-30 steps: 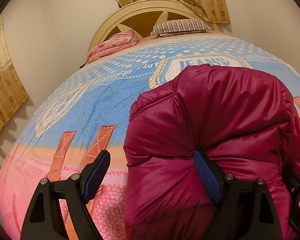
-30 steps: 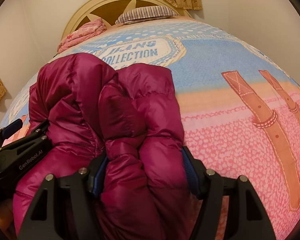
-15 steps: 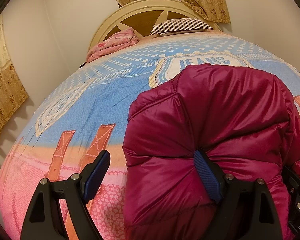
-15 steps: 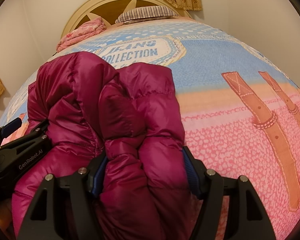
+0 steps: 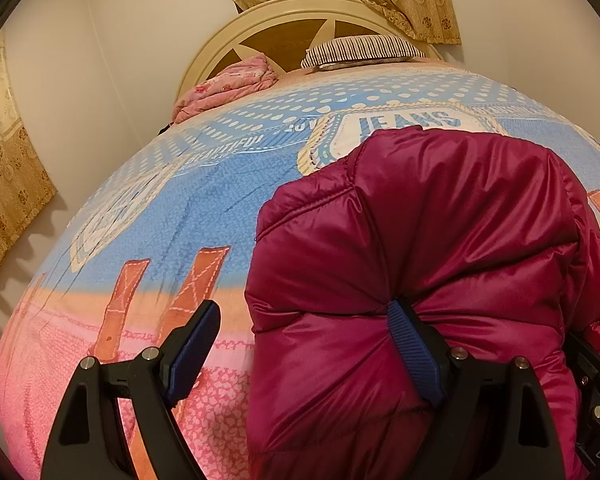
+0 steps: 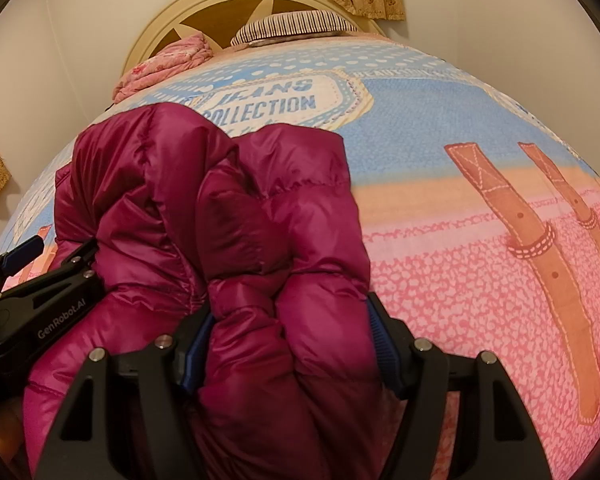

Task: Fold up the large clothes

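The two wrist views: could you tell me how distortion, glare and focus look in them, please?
Left wrist: fisheye bulges the bed, dark vignette corners, soft sheen on the puffer jacket, sharp. Right wrist: same bulge; sheen, jacket shades the fingers.

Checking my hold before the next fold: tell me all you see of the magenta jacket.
The jacket is shiny magenta quilted puffer fabric, bunched in thick folds over the printed bedspread. The right gripper squeezes a fat bundle of it between both pads. The left gripper stands wide; only one pad presses into the fabric.
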`<move>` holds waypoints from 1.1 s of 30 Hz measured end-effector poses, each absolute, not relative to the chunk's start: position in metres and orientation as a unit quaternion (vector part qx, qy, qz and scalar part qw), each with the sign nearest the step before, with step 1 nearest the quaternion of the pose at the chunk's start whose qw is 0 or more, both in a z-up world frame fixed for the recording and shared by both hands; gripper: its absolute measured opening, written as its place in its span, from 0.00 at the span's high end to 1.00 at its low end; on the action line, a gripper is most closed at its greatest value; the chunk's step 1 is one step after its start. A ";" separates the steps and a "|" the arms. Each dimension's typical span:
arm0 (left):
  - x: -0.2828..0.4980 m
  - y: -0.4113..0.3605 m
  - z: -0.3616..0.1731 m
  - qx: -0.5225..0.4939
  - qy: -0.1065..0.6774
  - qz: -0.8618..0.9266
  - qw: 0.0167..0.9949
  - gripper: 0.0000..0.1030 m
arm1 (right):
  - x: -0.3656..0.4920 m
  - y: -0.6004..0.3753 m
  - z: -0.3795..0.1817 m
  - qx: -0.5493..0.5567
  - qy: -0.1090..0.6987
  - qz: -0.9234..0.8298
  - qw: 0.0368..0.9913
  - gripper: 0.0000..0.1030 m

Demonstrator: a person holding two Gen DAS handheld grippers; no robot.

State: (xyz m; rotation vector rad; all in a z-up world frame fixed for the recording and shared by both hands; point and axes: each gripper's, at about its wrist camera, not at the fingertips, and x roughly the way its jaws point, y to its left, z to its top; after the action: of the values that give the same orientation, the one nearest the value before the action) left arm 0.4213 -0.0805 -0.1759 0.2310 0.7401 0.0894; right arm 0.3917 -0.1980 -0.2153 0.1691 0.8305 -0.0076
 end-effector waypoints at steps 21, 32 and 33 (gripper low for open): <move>0.338 -0.037 -0.181 -0.002 0.383 -0.043 0.923 0.10 | 0.375 -0.233 -0.214 0.118 0.406 0.016 0.906 0.13; 0.354 -0.038 -0.184 -0.024 0.402 -0.072 0.913 0.09 | 0.373 -0.210 -0.215 0.089 0.407 0.034 0.908 0.48; 0.354 -0.038 -0.185 -0.024 0.402 -0.072 0.912 0.09 | 0.373 -0.210 -0.215 0.093 0.407 0.033 0.908 0.48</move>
State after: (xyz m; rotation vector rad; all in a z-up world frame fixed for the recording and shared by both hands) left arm 0.3540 -0.0384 -0.1846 -0.0485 0.8292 -0.1477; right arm 0.3728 -0.2102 -0.2152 0.1915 0.8401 0.0685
